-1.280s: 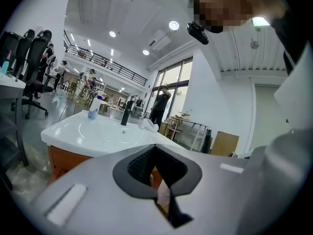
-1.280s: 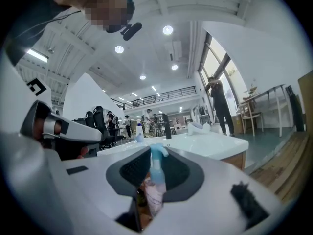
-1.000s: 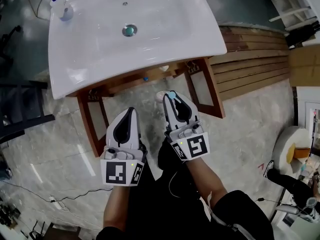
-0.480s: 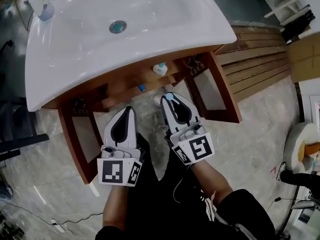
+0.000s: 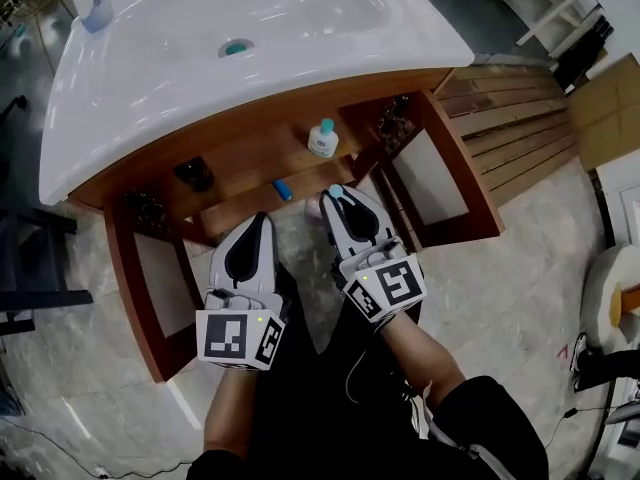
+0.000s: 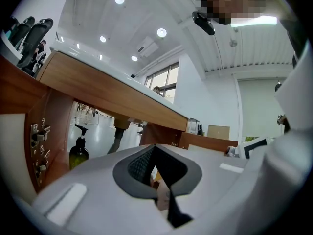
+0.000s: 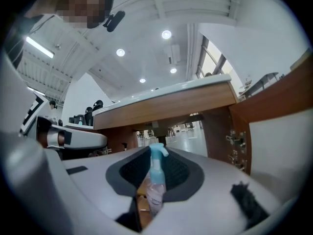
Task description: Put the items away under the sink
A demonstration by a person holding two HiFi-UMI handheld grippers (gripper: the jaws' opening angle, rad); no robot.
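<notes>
My right gripper (image 5: 336, 194) is shut on a small clear spray bottle (image 7: 156, 180) with a light blue nozzle, which stands upright between its pads. It points level at the open wooden cabinet (image 5: 250, 158) under the white sink (image 5: 250, 38), just in front of the lower shelf. Beside it, my left gripper (image 5: 262, 220) also faces the opening; its jaws look shut with nothing between them (image 6: 159, 180). On the shelf stand a white bottle with a teal cap (image 5: 322, 138) and a dark pump bottle (image 5: 193, 173). A small blue item (image 5: 284, 189) lies lower down.
Both cabinet doors hang open, one at the left (image 5: 150, 298) and one at the right (image 5: 450, 183). A soap bottle (image 5: 97, 13) sits on the sink's back left corner. Wooden boards (image 5: 520, 128) lie on the marble floor to the right.
Both grippers and the head camera have dropped lower. The cabinet's inside, with its shelf and bottles, has come into view. The right gripper still holds the spray bottle.
</notes>
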